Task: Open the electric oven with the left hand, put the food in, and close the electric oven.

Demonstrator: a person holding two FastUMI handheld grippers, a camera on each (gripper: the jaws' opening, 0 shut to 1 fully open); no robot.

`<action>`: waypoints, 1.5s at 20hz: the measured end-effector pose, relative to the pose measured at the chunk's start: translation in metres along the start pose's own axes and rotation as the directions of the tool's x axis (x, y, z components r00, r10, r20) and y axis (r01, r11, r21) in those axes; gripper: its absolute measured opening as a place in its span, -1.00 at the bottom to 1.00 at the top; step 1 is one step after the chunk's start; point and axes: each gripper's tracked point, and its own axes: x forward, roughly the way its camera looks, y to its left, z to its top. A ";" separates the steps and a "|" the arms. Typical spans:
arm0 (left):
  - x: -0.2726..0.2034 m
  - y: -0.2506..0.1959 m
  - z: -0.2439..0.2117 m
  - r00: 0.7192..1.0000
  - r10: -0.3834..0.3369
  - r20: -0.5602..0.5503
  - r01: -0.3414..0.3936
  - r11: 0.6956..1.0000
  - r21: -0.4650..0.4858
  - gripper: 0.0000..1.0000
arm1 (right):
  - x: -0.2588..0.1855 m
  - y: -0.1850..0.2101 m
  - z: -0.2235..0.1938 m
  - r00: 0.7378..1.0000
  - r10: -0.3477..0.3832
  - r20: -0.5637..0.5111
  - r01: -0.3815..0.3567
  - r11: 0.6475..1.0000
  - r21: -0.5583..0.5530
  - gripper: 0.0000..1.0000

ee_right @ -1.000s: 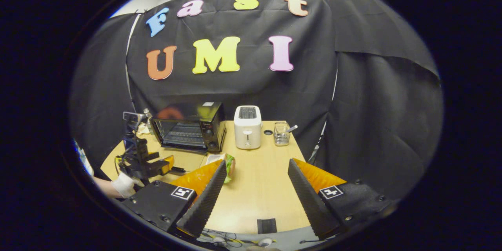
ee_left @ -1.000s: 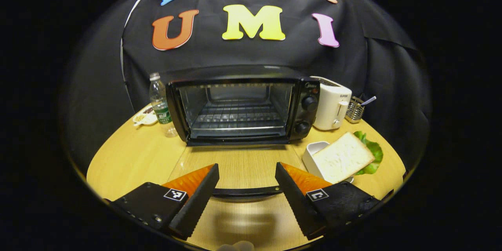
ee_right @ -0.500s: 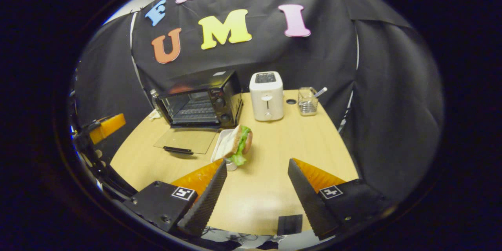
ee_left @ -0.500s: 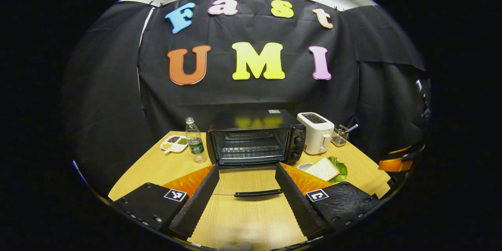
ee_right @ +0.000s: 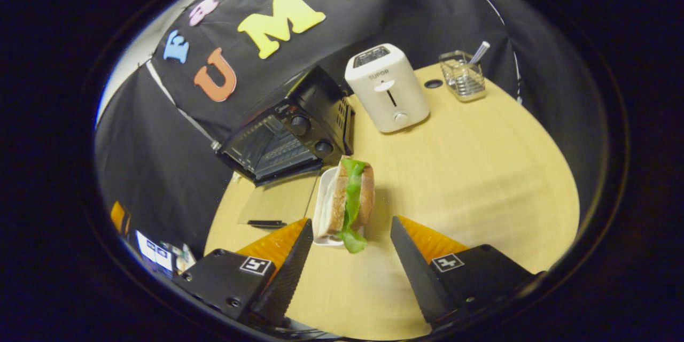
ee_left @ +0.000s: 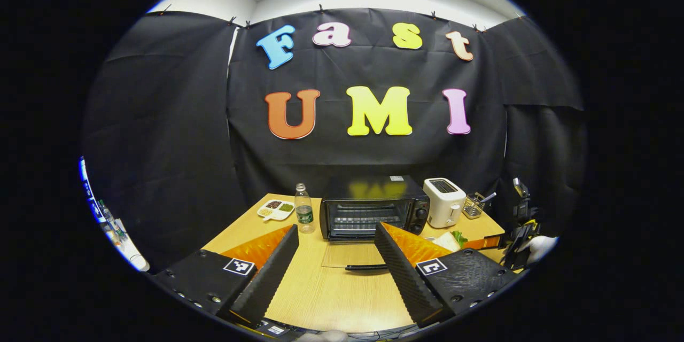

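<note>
Oven [ee_left: 374, 207] sits at counter [ee_right: 481, 171] rear w/ glass door [ee_left: 350, 254] dropped flat; sandwich [ee_right: 350, 200] stands on edge in white tray [ee_right: 320, 212] just right of door. Toaster [ee_right: 387, 88] beside oven reads "SUPOR". Left tool [ee_left: 334, 248] fingers apart, empty, well back; right tool [ee_right: 350, 243] fingers apart, just short of sandwich.

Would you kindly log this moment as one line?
black electric oven: door down | lettuce sandwich: on white dish | right gripper: open, nearing sandwich | left gripper: open
</note>
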 end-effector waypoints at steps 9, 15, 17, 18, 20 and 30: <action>-0.007 -0.006 0.016 0.984 0.175 -0.022 -0.176 0.983 -0.059 0.88 | 0.049 0.005 0.020 0.977 0.147 -0.157 -0.132 0.986 0.105 0.14; -0.021 -0.015 0.013 0.966 0.253 -0.045 -0.255 0.966 -0.040 0.89 | 0.051 0.007 0.025 0.967 0.174 -0.187 -0.164 0.984 0.068 -0.08; -0.025 -0.014 0.011 0.963 0.267 -0.045 -0.269 0.963 -0.036 0.89 | 0.047 0.011 0.027 0.969 0.166 -0.185 -0.161 0.986 0.039 -0.13; -0.026 -0.014 0.011 0.962 0.269 -0.046 -0.271 0.962 -0.035 0.89 | 0.042 0.015 0.030 0.971 0.165 -0.175 -0.163 0.986 0.026 -0.15; -0.026 -0.007 0.009 0.959 0.283 -0.032 -0.284 0.959 -0.025 0.91 | 0.029 0.029 0.041 0.973 0.182 -0.145 -0.181 0.983 0.015 -0.16; -0.010 0.014 -0.003 0.996 0.078 -0.034 -0.078 0.997 0.006 0.92 | -0.009 0.184 0.087 0.937 0.288 0.199 -0.311 0.946 0.095 -0.17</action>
